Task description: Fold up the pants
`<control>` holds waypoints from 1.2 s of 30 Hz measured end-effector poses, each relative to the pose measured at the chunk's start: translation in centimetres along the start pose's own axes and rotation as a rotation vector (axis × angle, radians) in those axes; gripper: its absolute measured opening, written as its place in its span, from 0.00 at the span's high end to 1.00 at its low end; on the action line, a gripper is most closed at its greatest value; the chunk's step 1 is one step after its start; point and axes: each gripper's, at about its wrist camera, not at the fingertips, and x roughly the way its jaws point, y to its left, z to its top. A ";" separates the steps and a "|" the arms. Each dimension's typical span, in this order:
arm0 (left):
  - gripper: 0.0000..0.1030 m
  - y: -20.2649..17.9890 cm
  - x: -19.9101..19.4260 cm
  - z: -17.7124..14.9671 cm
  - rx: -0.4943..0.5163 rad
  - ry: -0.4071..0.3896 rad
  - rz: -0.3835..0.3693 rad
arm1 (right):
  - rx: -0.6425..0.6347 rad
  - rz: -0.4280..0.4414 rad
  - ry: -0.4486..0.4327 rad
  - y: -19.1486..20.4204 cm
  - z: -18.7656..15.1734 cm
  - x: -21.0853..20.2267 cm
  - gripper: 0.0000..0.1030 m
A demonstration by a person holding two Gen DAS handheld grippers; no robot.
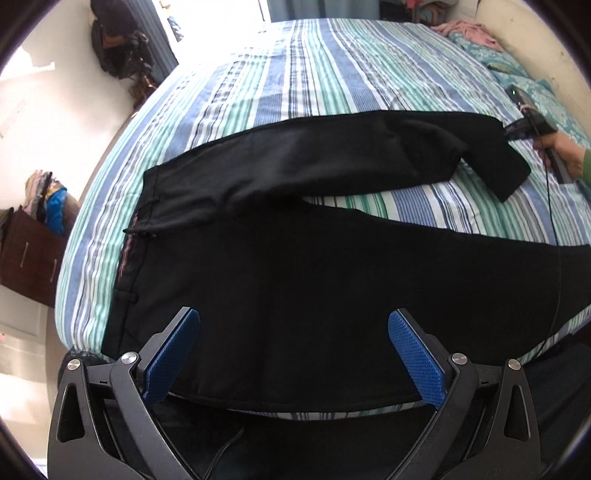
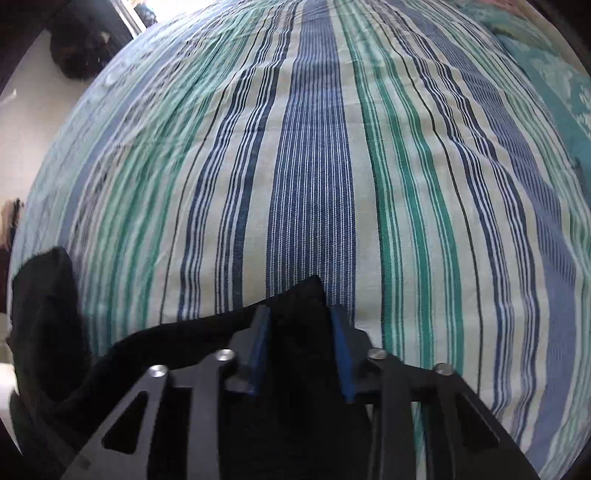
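Striped blue, green and white bedsheet (image 1: 314, 74) carries our black cotton pants (image 1: 295, 288), long axis running left to right, waistband left, hems right. Our right gripper (image 2: 301, 314) is nearer the hems, closed on the far leg's cuff; our left gripper (image 1: 293, 325) hovers wide open, empty, above the near hip

A bed (image 1: 332, 66) with a striped blue, green and white sheet fills the room. Bright window (image 1: 236, 26) light falls behind it. A brown dresser (image 1: 29, 258) stands on the pale floor (image 1: 22, 354).
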 end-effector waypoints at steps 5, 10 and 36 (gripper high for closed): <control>0.01 -2.1 0.6 0.4 0.035 -0.010 -0.008 | -0.050 -0.343 -0.228 -3.8 1.7 -6.5 0.90; 0.01 -4.0 1.2 1.1 0.073 -0.006 -0.024 | 0.177 -0.488 -0.235 -10.8 1.1 -6.4 0.54; 0.01 -0.3 10.3 6.9 0.012 -0.124 0.091 | 0.099 -0.224 -0.404 4.4 -14.3 -10.3 0.16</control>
